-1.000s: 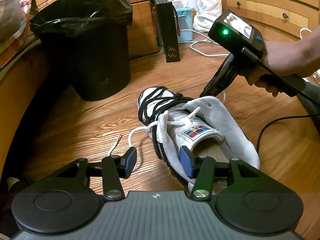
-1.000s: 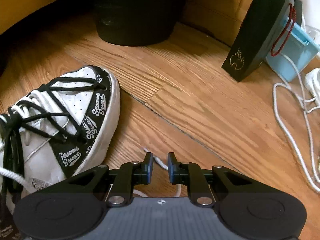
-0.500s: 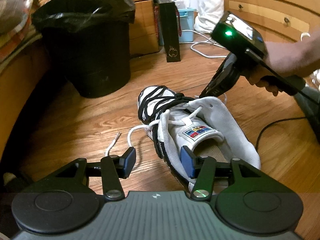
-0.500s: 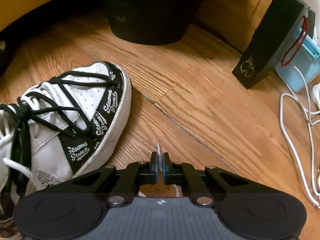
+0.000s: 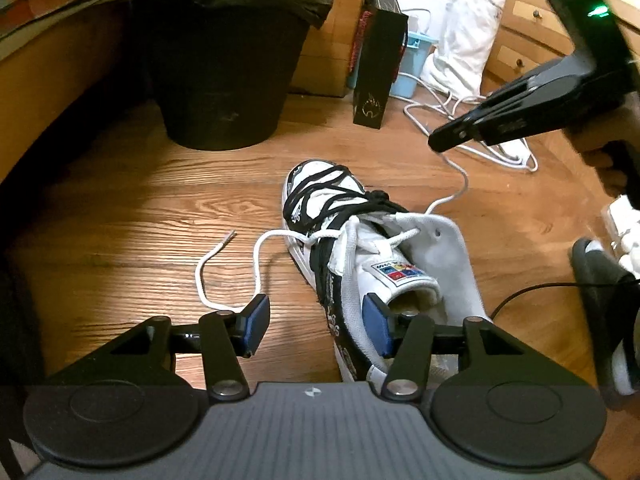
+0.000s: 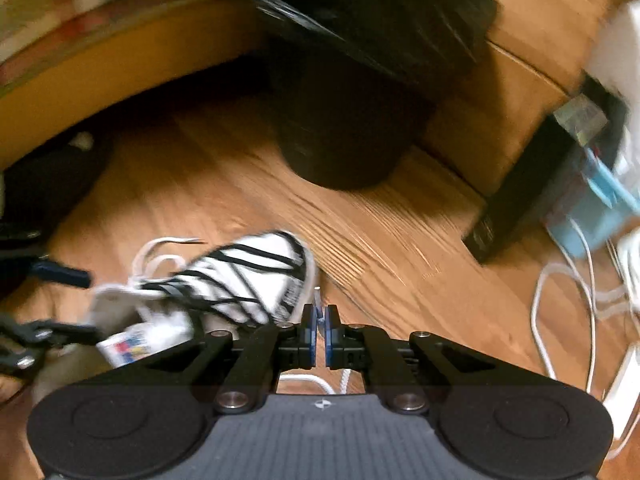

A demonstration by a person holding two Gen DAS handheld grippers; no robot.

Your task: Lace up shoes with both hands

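Straddling the shoe's (image 5: pixel 360 240) heel collar, the L gripper (image 5: pixel 316 326) is seen released: one blue pad is by the tongue opening, the other is over bare floor (image 5: pixel 120 220) w/ nothing pinched. Just beyond that outer pad the free lace end (image 5: pixel 224 256) is looped on the floor, tip pointing away. The shoe is laid on the wood floor, toe pointed away, black laces criss-crossed over the front, white lace threaded near the collar. Further off, the R gripper (image 6: pixel 319 320) is raised above the floor, clenched on the other white lace end (image 5: pixel 460 184), which is drawn up from the shoe; its jaws have just been closing. At the back, a black bin (image 5: pixel 224 60), a black bag (image 5: pixel 376 60) & white cables (image 5: pixel 472 136) are seen.
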